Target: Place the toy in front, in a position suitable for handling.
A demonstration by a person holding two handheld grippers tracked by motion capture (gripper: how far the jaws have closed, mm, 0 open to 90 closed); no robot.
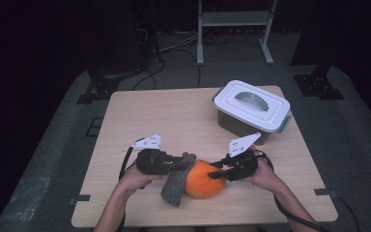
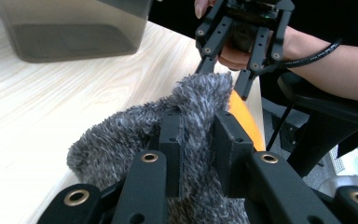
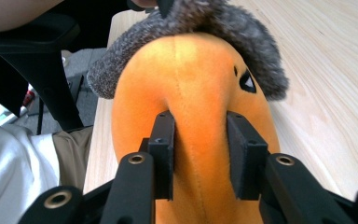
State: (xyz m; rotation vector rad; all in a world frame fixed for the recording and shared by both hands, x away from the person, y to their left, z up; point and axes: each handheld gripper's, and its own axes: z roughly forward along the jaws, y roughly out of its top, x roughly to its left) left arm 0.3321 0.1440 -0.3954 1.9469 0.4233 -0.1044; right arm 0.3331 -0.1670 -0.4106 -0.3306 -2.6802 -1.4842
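From the high view, the orange plush toy lies at the near edge of the wooden table, roughly at 6 o'clock on its top, with the grey fuzzy cloth draped against its 9 o'clock side. What the toy depicts is hard to make out: the cloth covers one end, and the two grippers hide its flanks. In the right gripper view a small dark eye mark shows at 2 o'clock on the orange body, half tucked under the grey fringe; the rest of any features stays hidden. In the left gripper view the toy is a thin orange sliver behind the cloth, so its shape cannot be read there.

The left gripper comes in from 9 o'clock, and its jaws are clamped on a fold of the grey cloth, which bulges up between the pads and spills toward 12 o'clock over the toy. The right gripper comes in from 3 o'clock; its jaws pinch a ridge of the orange fabric, and the pads dent it on both sides. The toy sits between the two grippers, touching both sets of jaws.

At about 1 o'clock on the table stands a grey bin with a white lid, its far base cut off in the left gripper view.
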